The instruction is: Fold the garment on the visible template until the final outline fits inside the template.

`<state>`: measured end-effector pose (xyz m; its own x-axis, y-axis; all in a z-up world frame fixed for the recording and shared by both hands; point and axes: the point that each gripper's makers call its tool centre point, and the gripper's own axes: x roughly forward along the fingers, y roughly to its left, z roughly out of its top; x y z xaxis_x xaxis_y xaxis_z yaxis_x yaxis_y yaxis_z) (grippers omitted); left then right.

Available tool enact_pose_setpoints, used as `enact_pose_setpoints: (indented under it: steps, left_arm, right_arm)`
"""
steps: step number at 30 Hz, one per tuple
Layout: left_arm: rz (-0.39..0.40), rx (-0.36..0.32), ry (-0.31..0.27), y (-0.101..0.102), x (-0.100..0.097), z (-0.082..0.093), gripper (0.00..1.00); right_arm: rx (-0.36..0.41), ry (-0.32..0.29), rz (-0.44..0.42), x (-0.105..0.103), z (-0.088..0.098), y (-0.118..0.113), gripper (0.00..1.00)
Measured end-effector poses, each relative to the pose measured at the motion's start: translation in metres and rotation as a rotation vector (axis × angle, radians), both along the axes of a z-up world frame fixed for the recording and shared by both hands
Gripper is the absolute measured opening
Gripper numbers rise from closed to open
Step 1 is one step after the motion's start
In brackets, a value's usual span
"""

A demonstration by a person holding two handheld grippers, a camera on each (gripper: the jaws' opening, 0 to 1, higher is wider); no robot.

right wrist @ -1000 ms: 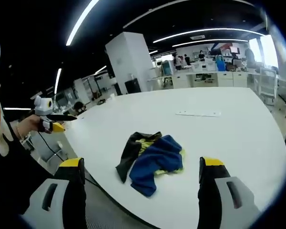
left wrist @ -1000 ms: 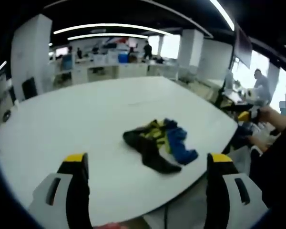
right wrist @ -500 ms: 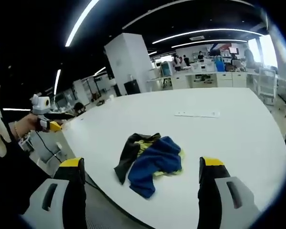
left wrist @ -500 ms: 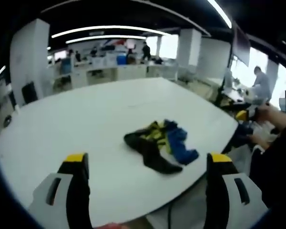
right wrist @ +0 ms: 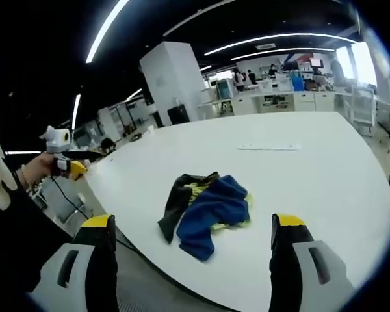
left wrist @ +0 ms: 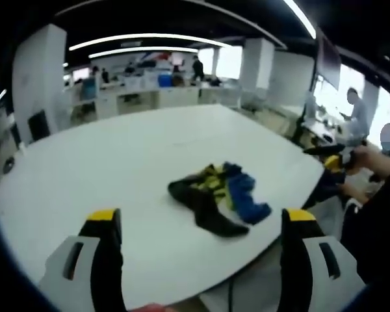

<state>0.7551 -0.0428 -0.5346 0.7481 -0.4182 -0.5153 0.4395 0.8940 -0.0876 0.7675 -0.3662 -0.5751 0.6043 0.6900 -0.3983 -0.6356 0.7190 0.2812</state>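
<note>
- A crumpled garment (left wrist: pixel 219 197), black, yellow and blue, is seen lying on a white table (left wrist: pixel 104 156), near its edge.
- In the left gripper view, the left gripper (left wrist: pixel 201 224) is held wide apart and empty, off the table's edge; the garment lies ahead, between its jaws and well apart from them.
- In the right gripper view, the right gripper (right wrist: pixel 194 229) is likewise spread wide and empty, with the garment (right wrist: pixel 205 205) ahead between the jaws, untouched.
- No template outline can be made out around the garment.
</note>
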Motion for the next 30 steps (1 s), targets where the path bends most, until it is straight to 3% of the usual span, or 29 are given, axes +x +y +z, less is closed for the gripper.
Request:
enact_pose_setpoints:
  steps: [16, 30]
  left_arm:
    - [-0.022, -0.006, 0.024, -0.003, -0.001, -0.009, 0.98]
    - [-0.031, -0.013, 0.036, -0.007, -0.001, -0.015, 0.99]
  right_arm:
    - [-0.024, -0.003, -0.016, 0.002, 0.0, -0.003, 0.99]
    - [-0.071, 0.007, 0.058, 0.003, -0.01, 0.012, 0.97]
